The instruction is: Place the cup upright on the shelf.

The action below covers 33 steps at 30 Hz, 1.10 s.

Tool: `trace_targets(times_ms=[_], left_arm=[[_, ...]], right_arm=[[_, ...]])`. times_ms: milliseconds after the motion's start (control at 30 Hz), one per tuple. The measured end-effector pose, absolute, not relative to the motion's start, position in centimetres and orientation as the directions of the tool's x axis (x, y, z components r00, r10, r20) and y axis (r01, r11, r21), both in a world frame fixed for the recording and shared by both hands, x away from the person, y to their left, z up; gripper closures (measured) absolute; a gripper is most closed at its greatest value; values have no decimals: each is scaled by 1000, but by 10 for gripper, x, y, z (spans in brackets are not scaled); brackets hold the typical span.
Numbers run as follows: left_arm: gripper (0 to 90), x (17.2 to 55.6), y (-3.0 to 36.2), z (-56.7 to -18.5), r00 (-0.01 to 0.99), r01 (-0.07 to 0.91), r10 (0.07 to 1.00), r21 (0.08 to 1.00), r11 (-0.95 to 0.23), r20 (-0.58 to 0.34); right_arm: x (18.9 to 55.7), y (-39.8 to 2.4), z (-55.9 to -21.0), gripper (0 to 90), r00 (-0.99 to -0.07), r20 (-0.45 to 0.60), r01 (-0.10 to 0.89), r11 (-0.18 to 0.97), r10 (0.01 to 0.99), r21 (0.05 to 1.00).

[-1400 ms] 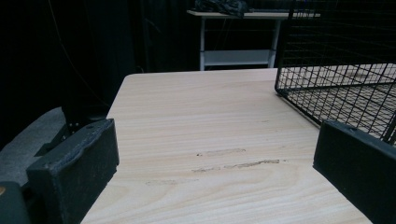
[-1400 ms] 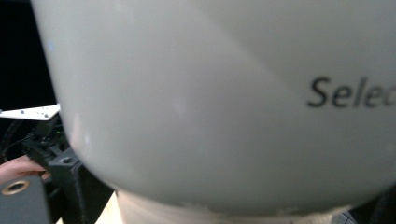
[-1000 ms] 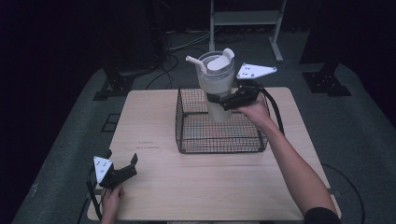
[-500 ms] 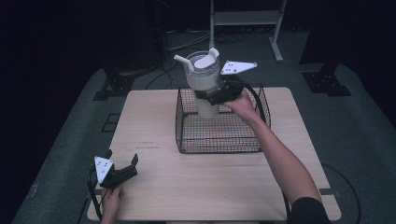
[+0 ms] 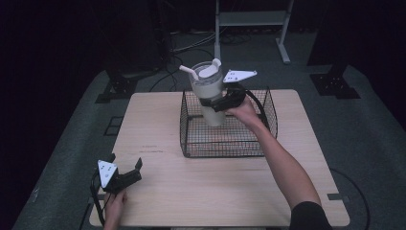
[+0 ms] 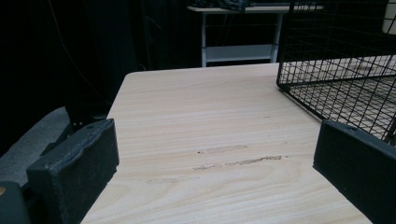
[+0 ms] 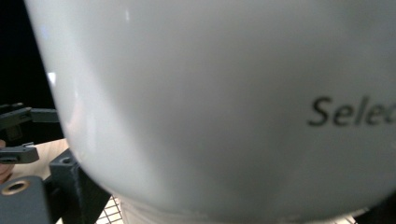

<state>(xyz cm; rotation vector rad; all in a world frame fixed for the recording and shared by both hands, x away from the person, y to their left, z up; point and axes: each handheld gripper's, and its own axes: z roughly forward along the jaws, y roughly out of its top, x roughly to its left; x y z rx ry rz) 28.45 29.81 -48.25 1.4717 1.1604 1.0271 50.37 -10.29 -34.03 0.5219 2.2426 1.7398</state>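
A white tumbler point(image 5: 209, 91) with a lid and a straw is held tilted over the left part of a black wire basket point(image 5: 230, 143). Its base sits at about the height of the basket's rim. My right gripper point(image 5: 213, 102) is shut on the tumbler's lower body, reaching from the right. In the right gripper view the tumbler's wall point(image 7: 224, 102) is very close, with dark lettering at the right. My left gripper point(image 5: 127, 175) rests open on the table's front left corner. Between its fingers point(image 6: 215, 177) there is bare wood, with the basket point(image 6: 341, 79) ahead to the right.
The wooden table point(image 5: 158, 120) has faint scuff marks left of the basket. Beyond the table stands a white shelf frame point(image 5: 249, 19). Black stand bases point(image 5: 119, 84) point(image 5: 335, 81) and cables lie on the grey floor.
My right gripper carried the tumbler leftward over the basket, rising a little and then dropping slightly. The left gripper has stayed where it was.
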Motion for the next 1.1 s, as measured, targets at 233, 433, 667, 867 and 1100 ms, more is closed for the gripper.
trace_targets(times_ms=[233, 433, 667, 867, 1100], left_arm=[[0, 284, 295, -483, 200, 167, 977, 979, -113, 79], [0, 285, 296, -483, 195, 170, 978, 980, -102, 68], [0, 285, 296, -483, 190, 172, 979, 980, -100, 67], [0, 285, 296, -483, 189, 173, 980, 979, -103, 69], [0, 285, 296, -483, 189, 168, 980, 981, -99, 67]], right_arm=[[513, -101, -357, 56, -900, 52, 159, 215, 433, 964], [521, -99, -369, 56, -893, 65, 184, 229, 446, 956], [526, -97, -380, 56, -884, 53, 194, 261, 465, 946], [530, -97, -387, 56, -876, 82, 224, 250, 475, 942], [532, -93, -393, 56, -879, 71, 224, 278, 471, 934]])
